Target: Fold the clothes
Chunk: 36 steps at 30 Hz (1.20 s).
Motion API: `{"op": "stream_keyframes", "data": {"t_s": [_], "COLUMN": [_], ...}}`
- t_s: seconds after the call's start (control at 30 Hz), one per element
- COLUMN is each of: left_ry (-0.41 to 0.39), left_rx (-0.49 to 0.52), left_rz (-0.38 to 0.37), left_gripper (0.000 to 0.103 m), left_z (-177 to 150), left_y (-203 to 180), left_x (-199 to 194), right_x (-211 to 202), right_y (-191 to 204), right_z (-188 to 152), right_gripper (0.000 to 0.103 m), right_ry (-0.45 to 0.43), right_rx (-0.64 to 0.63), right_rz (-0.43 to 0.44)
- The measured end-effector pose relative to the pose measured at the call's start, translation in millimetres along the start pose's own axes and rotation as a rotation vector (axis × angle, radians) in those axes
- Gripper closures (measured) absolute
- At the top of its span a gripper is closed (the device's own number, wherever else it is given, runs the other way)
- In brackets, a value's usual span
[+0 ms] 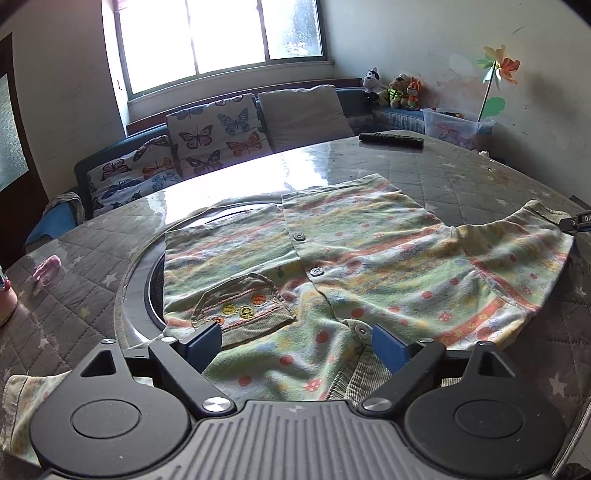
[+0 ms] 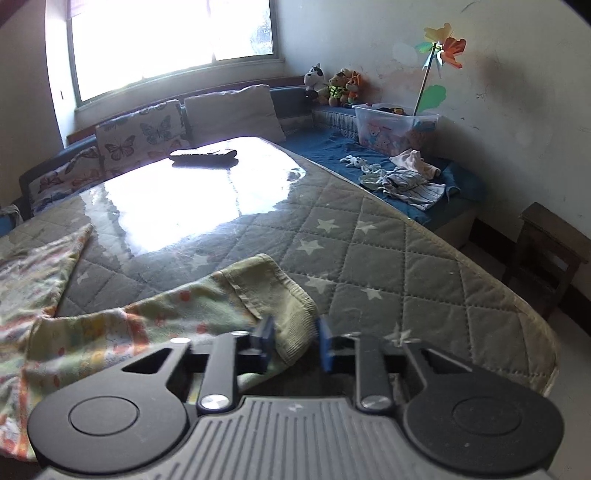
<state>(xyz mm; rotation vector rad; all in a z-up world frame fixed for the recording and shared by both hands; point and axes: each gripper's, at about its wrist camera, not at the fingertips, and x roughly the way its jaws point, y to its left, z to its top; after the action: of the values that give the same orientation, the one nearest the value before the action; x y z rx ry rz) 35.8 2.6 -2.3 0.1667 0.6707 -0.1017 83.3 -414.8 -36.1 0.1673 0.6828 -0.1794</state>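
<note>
- Shirt (image 1: 332,266): spread flat on the quilted table (image 2: 388,258); judged light, soft, floppy. Best held at cuffs or hem.
- Left gripper (image 1: 295,343): fingers spread wide over the collar, holding nothing.
- Right gripper (image 2: 293,339): pinching the sleeve cuff (image 2: 291,306).
- Plastic bin (image 2: 391,129): holds toys and a pinwheel.

Soft printed cotton shirt (image 1: 354,258) (ribbed cuff (image 2: 291,325)), quilted table cover (image 2: 388,258) under glossy film, matt black plastic grippers.

Blown-out window (image 1: 221,33) backlight, tabletop (image 2: 184,192) glare, fisheye-curved edges
</note>
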Motion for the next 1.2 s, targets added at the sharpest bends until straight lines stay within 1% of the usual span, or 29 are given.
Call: {"op": "stream_keyframes", "data": {"t_s": [0.1, 0.2, 0.33, 0.47, 0.57, 0.63, 0.77, 0.83, 0.97, 1.03, 1.13, 1.2], "left_ry": [-0.001, -0.002, -0.007, -0.013, -0.019, -0.025, -0.037, -0.043, -0.043, -0.040, -0.037, -0.037], "left_rx": [-0.002, -0.006, -0.023, -0.040, -0.055, -0.068, -0.095, -0.108, -0.125, -0.130, -0.137, -0.137], "left_rz": [0.005, 0.011, 0.025, 0.035, 0.043, 0.046, 0.052, 0.055, 0.064, 0.068, 0.073, 0.074], "left_gripper": [0.009, 0.008, 0.008, 0.007, 0.006, 0.006, 0.006, 0.006, 0.005, 0.005, 0.005, 0.005], "left_z": [-1.7, -4.8, -9.2, -13.8, -17.8, -20.8, -26.8, -30.0, -35.1, -36.6, -38.3, -36.9], "left_y": [1.8, 4.6, 10.7, 16.9, 20.4, 23.8, 31.1, 34.6, 40.3, 42.4, 45.1, 45.4], "left_x": [-2.3, -5.4, -10.8, -16.4, -20.9, -24.4, -31.6, -35.0, -37.8, -38.0, -38.1, -37.3], "right_x": [-10.6, -23.6, -54.0, -80.3, -93.9, -97.6, -103.1, -104.4, -103.6, -104.0, -106.6, -106.8], "right_y": [5.5, 13.0, 44.6, 86.6, 125.1, 146.5, 205.9, 230.3, 264.7, 279.3, 282.5, 278.3], "right_z": [9.9, 21.0, 48.4, 68.4, 77.4, 79.4, 72.8, 65.0, 47.8, 38.6, 30.1, 28.7], "right_gripper": [0.095, 0.096, 0.096, 0.096, 0.096, 0.096, 0.096, 0.096, 0.096, 0.093, 0.083, 0.082], "right_ry": [-0.031, -0.063, -0.129, -0.167, -0.174, -0.172, -0.151, -0.141, -0.101, -0.075, -0.056, -0.053], "right_rx": [-0.006, -0.015, -0.070, -0.130, -0.185, -0.219, -0.312, -0.352, -0.411, -0.436, -0.473, -0.483], "right_rz": [0.037, 0.087, 0.237, 0.397, 0.520, 0.575, 0.698, 0.736, 0.786, 0.810, 0.829, 0.819]}}
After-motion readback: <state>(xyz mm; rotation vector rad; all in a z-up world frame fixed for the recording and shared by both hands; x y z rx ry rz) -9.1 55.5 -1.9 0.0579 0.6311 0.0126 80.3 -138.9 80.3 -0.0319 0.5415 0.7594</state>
